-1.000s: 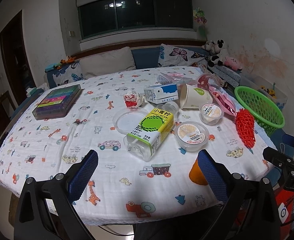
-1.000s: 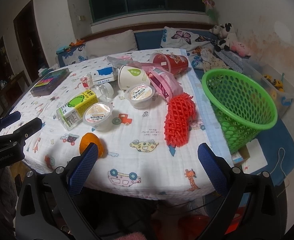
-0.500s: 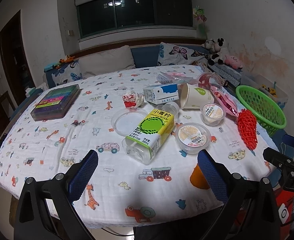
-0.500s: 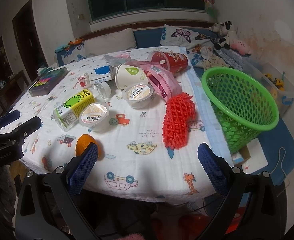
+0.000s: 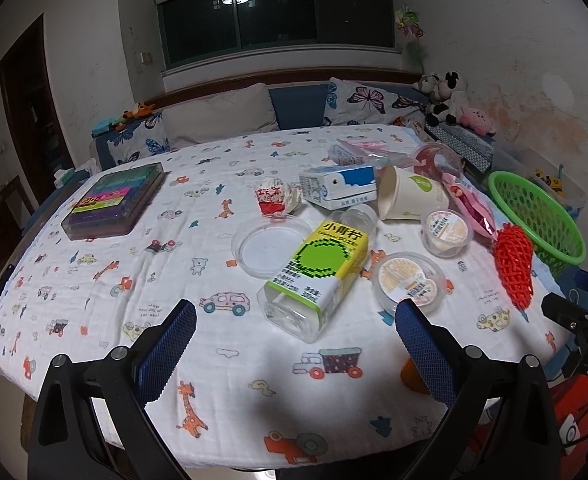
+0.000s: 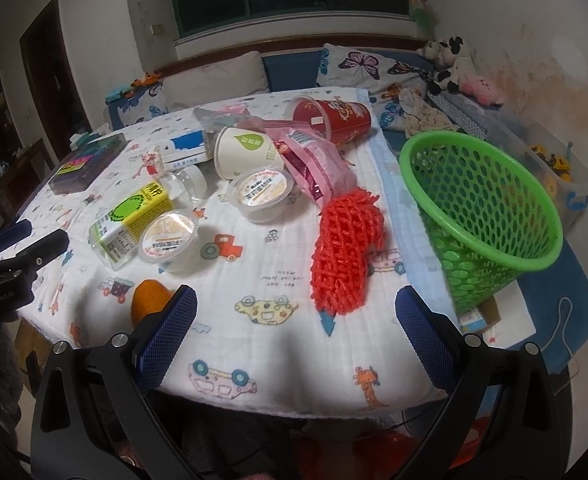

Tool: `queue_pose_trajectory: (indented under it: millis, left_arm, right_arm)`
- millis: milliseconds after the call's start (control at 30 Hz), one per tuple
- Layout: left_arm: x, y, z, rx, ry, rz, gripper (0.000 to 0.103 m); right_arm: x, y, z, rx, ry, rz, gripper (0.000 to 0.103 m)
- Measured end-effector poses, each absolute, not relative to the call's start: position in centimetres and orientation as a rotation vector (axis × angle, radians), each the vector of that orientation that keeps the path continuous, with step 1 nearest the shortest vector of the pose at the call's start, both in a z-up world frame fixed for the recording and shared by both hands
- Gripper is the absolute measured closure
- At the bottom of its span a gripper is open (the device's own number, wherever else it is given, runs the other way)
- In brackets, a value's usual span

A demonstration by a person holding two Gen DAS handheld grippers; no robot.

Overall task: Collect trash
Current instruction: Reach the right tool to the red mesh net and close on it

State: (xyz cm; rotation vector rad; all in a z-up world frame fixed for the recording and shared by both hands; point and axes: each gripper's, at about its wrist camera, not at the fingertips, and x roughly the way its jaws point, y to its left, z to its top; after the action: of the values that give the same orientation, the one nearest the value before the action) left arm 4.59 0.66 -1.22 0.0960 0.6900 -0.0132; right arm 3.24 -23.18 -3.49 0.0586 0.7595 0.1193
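Left gripper (image 5: 294, 344): wide open, holding nothing, above the table's near edge.
Right gripper (image 6: 294, 328): wide open, holding nothing.
Trash: yellow bottle (image 5: 318, 276), cups and red net (image 6: 344, 256) lie on the table (image 5: 94, 280).
Green basket (image 6: 482, 216): at the table's right edge, beside the net.

Both fisheye views are lit by indoor light from above — a round ceiling lamp shows as a bright reflection in the dark window (image 5: 276, 16), and the white cloth on the table (image 5: 94, 280) is evenly bright without glare. Soft shadows fall on the cloth at its near edge, and the room's corners darken to a black vignette. Straight lines bow strongly toward the edges — the centre stays fairly sharp, the margins slightly soft.
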Motion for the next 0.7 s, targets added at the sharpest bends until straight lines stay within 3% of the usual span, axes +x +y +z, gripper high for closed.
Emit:
queue_pose_trajectory:
  millis: [300, 700]
  left_arm:
    - [6.0, 0.4, -1.8, 0.110, 0.716, -0.041, 0.006]
    - [7.6, -1.7, -2.4, 0.128, 0.745, -0.113, 0.006]
  right_arm:
    - [5.3, -24.4, -4.5, 0.064, 0.783, 0.113, 0.009]
    - [9.2, -26.4, -6.7, 0.100, 0.834, 0.118, 0.023]
